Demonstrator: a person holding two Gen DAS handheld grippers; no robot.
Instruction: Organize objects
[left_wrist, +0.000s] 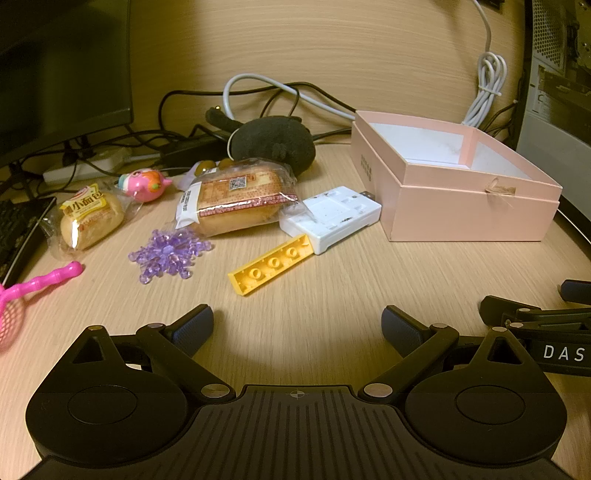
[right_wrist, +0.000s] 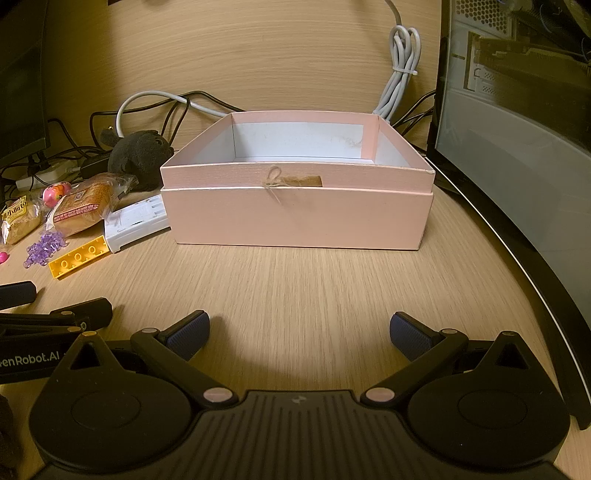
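Observation:
An open pink box (left_wrist: 476, 210) (right_wrist: 295, 218) stands on the wooden desk, and what shows of its inside is bare. Left of it lie a white plastic case (left_wrist: 332, 218) (right_wrist: 135, 221), a yellow brick plate (left_wrist: 271, 264) (right_wrist: 79, 256), a purple snowflake (left_wrist: 168, 254) (right_wrist: 44, 247), two wrapped breads (left_wrist: 236, 201) (left_wrist: 90, 218), a pink toy (left_wrist: 146, 184), a pink net scoop (left_wrist: 37, 288) and a black plush (left_wrist: 273, 142) (right_wrist: 142, 157). My left gripper (left_wrist: 297, 326) is open and empty, short of the yellow brick. My right gripper (right_wrist: 299, 334) is open and empty, facing the box.
A monitor (left_wrist: 62, 74) and keyboard (left_wrist: 18, 232) stand at the left, cables and a power strip (left_wrist: 85, 168) along the back wall. A computer case (right_wrist: 517, 129) stands right of the box. The desk's curved edge (right_wrist: 535, 295) runs along the right.

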